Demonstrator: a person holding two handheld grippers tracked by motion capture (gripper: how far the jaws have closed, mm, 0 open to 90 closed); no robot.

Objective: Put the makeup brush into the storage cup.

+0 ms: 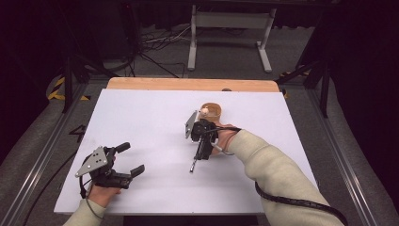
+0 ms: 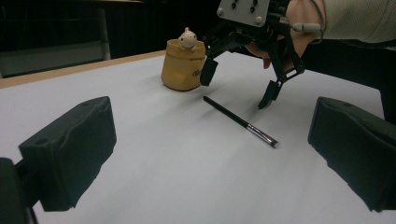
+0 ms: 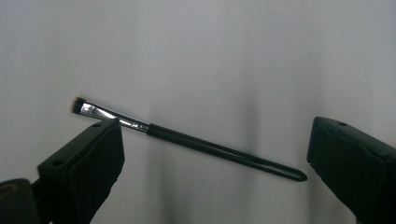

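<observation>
A thin black makeup brush (image 1: 195,161) with a silver ferrule lies flat on the white table top (image 1: 141,117). My right gripper (image 1: 201,141) hovers open just above it, pointing down, one jaw on either side of the brush (image 3: 187,137). Nothing is between its fingers (image 3: 84,158). A tan cup (image 1: 211,111) with a small pale figure (image 2: 187,38) on its rim stands just behind the right gripper (image 2: 238,86). My left gripper (image 1: 131,158) rests open near the front left of the table, facing the brush (image 2: 243,122) and the cup (image 2: 183,65).
A wooden strip (image 1: 188,84) runs along the table's far edge. Beyond it are a white frame leg (image 1: 192,42), cables and dark floor. The right sleeve (image 1: 277,174) crosses the front right of the table.
</observation>
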